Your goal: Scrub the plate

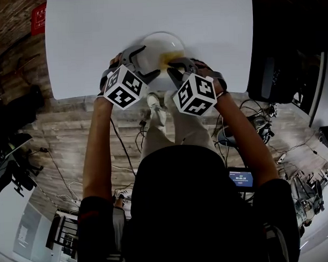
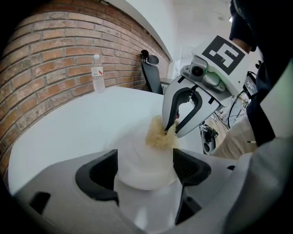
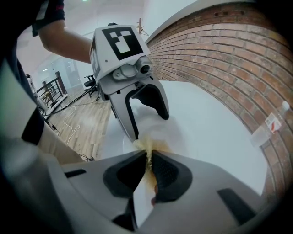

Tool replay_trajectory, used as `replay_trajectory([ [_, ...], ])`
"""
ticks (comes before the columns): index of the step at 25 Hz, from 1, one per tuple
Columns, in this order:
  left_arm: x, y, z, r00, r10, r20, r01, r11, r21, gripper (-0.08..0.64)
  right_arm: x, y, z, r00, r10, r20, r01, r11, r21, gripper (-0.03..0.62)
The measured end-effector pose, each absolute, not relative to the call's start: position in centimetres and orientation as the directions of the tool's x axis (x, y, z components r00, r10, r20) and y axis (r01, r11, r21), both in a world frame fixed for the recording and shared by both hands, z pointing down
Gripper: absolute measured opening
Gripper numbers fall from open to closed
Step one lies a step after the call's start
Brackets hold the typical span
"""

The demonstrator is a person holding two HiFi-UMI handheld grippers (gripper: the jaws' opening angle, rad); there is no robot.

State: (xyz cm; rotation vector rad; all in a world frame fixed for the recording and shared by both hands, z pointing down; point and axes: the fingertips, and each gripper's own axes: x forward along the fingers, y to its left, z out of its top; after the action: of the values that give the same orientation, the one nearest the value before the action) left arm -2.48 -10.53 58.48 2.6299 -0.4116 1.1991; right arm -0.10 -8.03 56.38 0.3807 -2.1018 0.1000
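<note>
Left gripper (image 2: 143, 167) – jaws wide, gripping the plate (image 1: 162, 43); right gripper (image 3: 149, 161) angled inward – jaws pinched on the scrubber (image 2: 158, 135).

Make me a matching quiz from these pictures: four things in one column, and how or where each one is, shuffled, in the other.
1. left hand-held gripper
2. right hand-held gripper
3. clear plastic water bottle
4. yellow fibrous scrubbing pad

A. upright near the brick wall
B. shut on the pad
C. touching the round white plate
D. holding the plate between its jaws

Pairs: 1-D, 2-B, 3-A, 4-C
</note>
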Motion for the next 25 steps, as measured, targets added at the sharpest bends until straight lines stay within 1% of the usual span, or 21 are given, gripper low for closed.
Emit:
replay_trajectory([
  [4,-2.6,-10.4,58.2,0.63,-0.153,0.761,-0.381,-0.915,0.132,0.365,0.0,-8.3,55.5,-0.494,-0.254,0.832,-0.321,0.942,0.097,0.043],
  [11,-3.1,-10.3,56.5,0.631,-0.219,0.745,-0.386,-0.921,0.056,0.365,0.7,-8.7,53.9,-0.524,-0.282,0.804,-0.413,0.909,0.05,0.043],
  [17,-2.9,-10.1,53.8,0.668,-0.245,0.702,-0.427,-0.9,0.092,0.357,0.7,-9.5,51.6,-0.549,-0.327,0.769,-0.475,0.879,0.036,0.043],
  [18,-2.9,-10.0,53.3,0.672,-0.255,0.695,-0.435,-0.896,0.092,0.342,0.7,-9.7,50.9,-0.556,-0.339,0.759,-0.492,0.87,0.029,0.043],
  [21,-3.1,-9.9,51.3,0.683,-0.301,0.665,-0.474,-0.876,0.089,0.252,0.6,-10.0,49.2,-0.57,-0.377,0.73,-0.549,0.836,0.003,0.043],
  [25,-2.7,-10.2,48.1,0.713,-0.369,0.597,-0.493,-0.868,0.053,0.173,0.5,-10.6,47.1,-0.596,-0.445,0.669,-0.652,0.754,-0.079,0.043],
])
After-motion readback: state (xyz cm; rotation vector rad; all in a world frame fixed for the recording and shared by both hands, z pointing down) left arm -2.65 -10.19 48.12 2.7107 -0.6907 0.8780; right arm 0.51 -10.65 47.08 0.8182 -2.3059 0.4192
